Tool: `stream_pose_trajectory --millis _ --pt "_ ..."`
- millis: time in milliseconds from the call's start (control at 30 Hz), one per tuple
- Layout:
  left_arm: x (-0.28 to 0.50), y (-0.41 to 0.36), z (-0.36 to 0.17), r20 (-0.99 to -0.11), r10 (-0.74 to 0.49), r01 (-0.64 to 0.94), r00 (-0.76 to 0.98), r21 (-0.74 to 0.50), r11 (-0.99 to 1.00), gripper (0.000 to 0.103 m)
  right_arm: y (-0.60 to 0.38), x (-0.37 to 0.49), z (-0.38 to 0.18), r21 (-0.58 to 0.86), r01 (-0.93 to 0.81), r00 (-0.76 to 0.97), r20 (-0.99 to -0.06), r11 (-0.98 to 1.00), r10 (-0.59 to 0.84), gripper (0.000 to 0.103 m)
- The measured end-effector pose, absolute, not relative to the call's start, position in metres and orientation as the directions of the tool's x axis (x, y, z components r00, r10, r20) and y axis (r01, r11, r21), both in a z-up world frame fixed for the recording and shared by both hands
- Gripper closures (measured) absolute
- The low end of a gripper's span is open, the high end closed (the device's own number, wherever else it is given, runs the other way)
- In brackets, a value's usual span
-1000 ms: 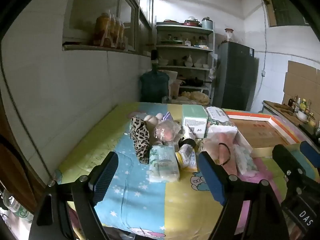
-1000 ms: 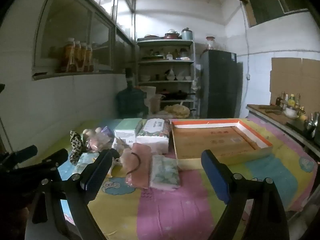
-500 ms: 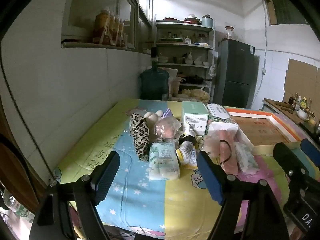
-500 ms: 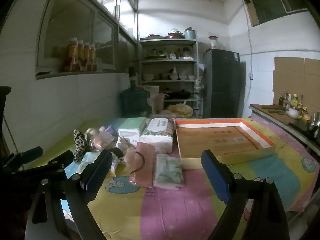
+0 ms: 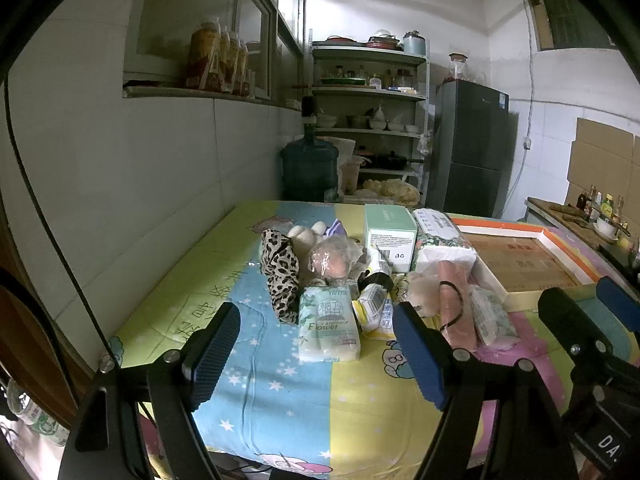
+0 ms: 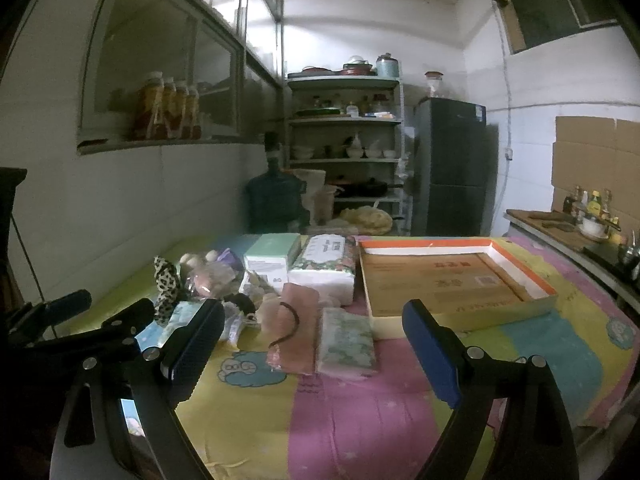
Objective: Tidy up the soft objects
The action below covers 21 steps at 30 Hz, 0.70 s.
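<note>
The left gripper (image 5: 316,356) and right gripper (image 6: 312,356) both hang above the near edge of the table (image 5: 280,408), fingers spread wide, holding and touching nothing. The soft things sit mid-table: a tissue pack (image 5: 328,324), a leopard-print cloth (image 5: 280,276), and a pink cloth (image 6: 294,332) beside the cardboard tray (image 6: 440,284).

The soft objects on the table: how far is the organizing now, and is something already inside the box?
Nothing looks done: the shallow box shows no items inside. Nothing is in hand: the left gripper and right gripper are open and hold nothing. All is left: the leopard-print cloth, the Flower tissue pack, the pink cloth and the other items lie clustered beside the box.
</note>
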State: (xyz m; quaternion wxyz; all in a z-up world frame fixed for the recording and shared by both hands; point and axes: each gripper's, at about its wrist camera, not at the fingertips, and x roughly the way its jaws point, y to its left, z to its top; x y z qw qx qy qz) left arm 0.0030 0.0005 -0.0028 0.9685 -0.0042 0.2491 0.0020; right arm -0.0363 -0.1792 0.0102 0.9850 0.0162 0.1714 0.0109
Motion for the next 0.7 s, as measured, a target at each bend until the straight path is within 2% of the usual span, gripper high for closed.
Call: stream_pose_trajectory --millis 700 --pt "0.0036 -0.001 -0.0036 -0.483 0.001 -0.006 0.876 -0.008 1.0 0.024 -0.1756 -0.0362 0.01 0.037 -0.036 0.938 -0.343 0.999 0.046 0.012"
